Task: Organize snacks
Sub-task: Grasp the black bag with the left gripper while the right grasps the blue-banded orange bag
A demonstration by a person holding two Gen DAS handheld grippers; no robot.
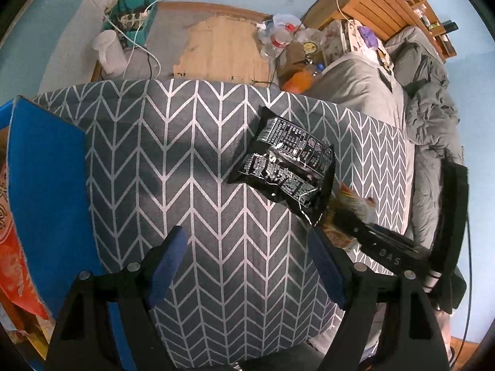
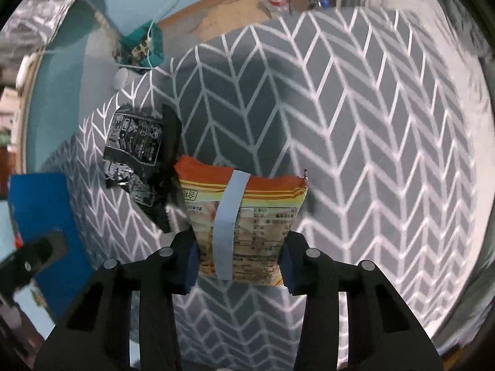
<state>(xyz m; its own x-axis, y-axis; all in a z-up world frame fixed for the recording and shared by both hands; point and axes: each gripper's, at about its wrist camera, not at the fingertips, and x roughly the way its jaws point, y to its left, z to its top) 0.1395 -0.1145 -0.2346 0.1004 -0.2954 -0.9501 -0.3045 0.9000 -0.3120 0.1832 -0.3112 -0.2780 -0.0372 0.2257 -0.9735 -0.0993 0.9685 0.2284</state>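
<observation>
A black snack packet (image 1: pixel 286 160) lies on the grey herringbone cloth (image 1: pixel 185 154); it also shows in the right wrist view (image 2: pixel 139 151). My left gripper (image 1: pixel 247 259) is open and empty above the cloth, near the packet's lower left. My right gripper (image 2: pixel 238 256) is shut on an orange and yellow snack bag (image 2: pixel 244 216) with a blue tape strip, held just above the cloth beside the black packet. The right gripper and its bag show at the right in the left wrist view (image 1: pixel 355 216).
A blue box (image 1: pixel 46 185) holding an orange packet (image 1: pixel 15 262) stands at the cloth's left edge; it also shows in the right wrist view (image 2: pixel 40 210). Beyond are a wooden floor, bottles (image 1: pixel 278 37), a white jug (image 1: pixel 109 52) and grey bedding (image 1: pixel 427 108).
</observation>
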